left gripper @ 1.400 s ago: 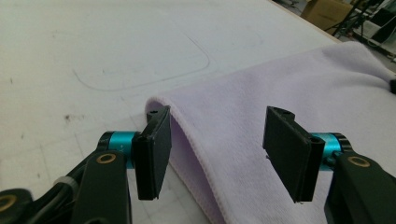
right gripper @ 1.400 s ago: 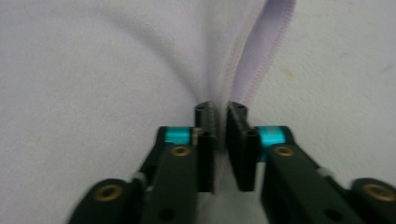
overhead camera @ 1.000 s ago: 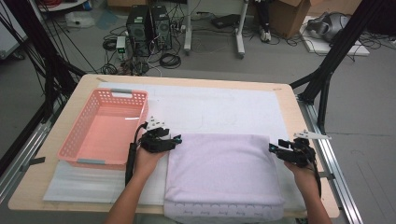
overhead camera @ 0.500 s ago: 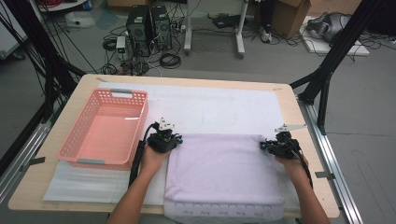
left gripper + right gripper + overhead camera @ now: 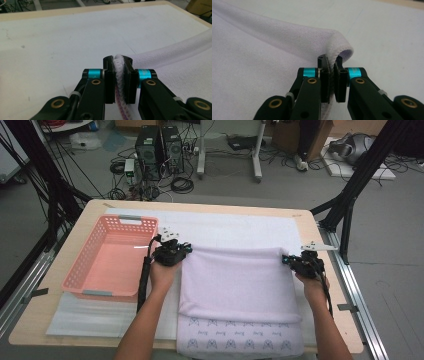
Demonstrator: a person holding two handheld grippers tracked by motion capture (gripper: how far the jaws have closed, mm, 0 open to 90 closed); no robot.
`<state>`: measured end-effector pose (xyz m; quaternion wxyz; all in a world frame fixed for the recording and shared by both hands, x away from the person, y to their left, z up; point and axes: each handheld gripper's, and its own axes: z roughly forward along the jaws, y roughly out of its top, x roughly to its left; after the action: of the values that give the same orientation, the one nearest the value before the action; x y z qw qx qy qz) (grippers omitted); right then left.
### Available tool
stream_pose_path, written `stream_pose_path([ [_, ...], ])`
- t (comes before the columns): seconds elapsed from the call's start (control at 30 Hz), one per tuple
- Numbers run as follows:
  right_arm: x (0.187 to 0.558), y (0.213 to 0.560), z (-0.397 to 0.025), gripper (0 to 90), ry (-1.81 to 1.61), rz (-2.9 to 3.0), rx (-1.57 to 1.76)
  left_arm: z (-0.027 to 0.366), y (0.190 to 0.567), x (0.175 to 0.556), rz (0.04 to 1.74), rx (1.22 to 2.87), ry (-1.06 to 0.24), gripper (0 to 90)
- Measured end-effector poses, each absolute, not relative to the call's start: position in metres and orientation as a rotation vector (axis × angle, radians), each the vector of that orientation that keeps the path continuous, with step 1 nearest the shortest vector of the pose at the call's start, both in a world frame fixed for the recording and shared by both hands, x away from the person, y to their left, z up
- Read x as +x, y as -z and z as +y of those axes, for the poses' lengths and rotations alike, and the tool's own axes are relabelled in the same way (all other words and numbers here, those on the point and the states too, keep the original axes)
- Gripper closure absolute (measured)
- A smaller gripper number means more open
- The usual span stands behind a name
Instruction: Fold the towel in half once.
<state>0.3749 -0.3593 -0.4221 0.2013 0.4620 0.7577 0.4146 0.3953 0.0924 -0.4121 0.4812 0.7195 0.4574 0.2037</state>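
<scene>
A pale lilac towel [image 5: 235, 280] lies on the white mat, its near hem printed with small patterns. My left gripper [image 5: 181, 249] is shut on the towel's far left corner; in the left gripper view the towel's edge [image 5: 119, 65] is pinched between the jaws of the left gripper [image 5: 118, 59]. At the far right corner my right gripper [image 5: 287, 259] is shut on the towel too; the right gripper view shows the folded towel edge [image 5: 337, 50] curling over the tips of the right gripper [image 5: 331, 60]. The far edge forms a raised roll between both grippers.
A pink plastic basket [image 5: 85, 270] stands on the left of the wooden table [image 5: 40, 310]. The white mat [image 5: 230, 227] stretches bare beyond the towel. Black frame legs, cables and computer towers stand on the floor behind the table.
Both grippers have carried the towel's edge away from the person, toward the far side of the table. The towel now covers more of the mat, and its patterned near hem shows.
</scene>
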Motion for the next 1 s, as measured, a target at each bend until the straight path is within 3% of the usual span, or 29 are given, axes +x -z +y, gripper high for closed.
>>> stream_pose_path([
  [0.47,0.413,0.408,-0.352,86.1,-1.197,2.027,1.297,0.1,0.408,0.423,1.125,1.681,-0.518,82.1],
  [0.57,0.415,0.411,-0.35,85.6,-1.187,2.011,1.317,0.1,0.413,0.424,1.152,1.692,-0.471,79.9],
  [0.6,0.416,0.412,-0.349,84.0,-1.174,2.011,1.327,0.099,0.415,0.424,1.17,1.698,-0.452,74.6],
  [0.73,0.416,0.416,-0.349,63.9,-1.192,2.0,1.415,0.093,0.416,0.416,1.142,1.699,-0.416,54.6],
  [1.0,0.401,0.41,-0.35,57.2,-1.195,2.085,1.446,0.093,0.425,0.389,1.101,1.734,-0.334,52.2],
])
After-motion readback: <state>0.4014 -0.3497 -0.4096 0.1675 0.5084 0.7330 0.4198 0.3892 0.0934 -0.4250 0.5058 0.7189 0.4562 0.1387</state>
